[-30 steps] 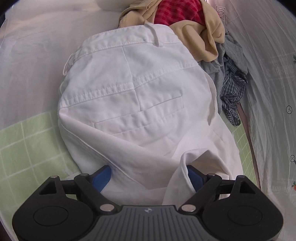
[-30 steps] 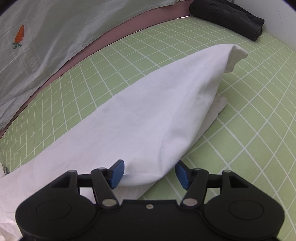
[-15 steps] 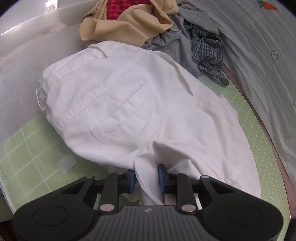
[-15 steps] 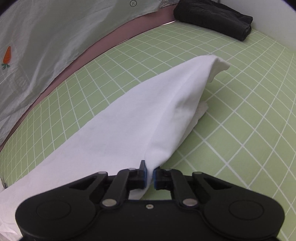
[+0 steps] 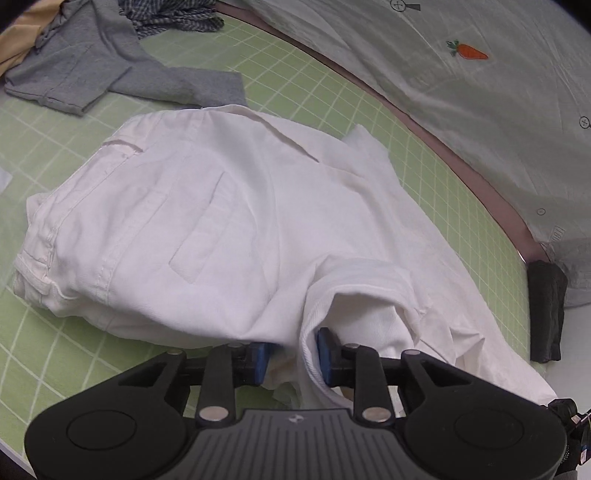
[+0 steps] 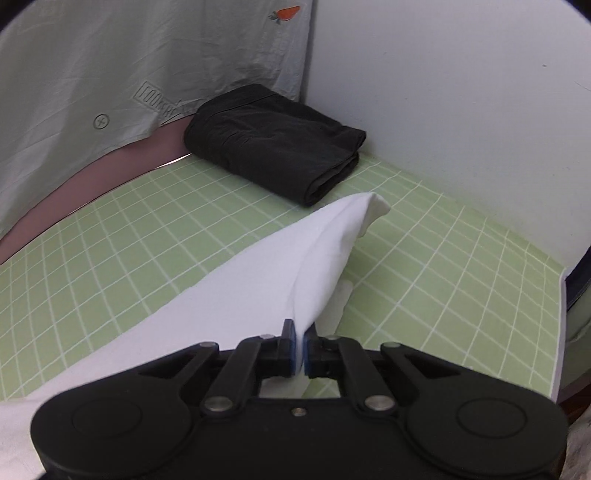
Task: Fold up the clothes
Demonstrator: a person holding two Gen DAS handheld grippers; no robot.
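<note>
White trousers [image 5: 207,229] bunch between both hand-held grippers' closed pads

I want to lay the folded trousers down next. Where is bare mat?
Bare mat lies between the white trousers, the folded black garment and the white wall. Crowded: the grey shirt and checked cloth.

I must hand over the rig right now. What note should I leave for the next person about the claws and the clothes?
Left claw: shut on the white trousers, near the crotch.
Right claw: shut on a trouser leg, lifted off the green mat.
Done: one black garment lies folded in the far corner.
Left: fold the trousers, then the grey shirt and the checked cloth behind them.
</note>
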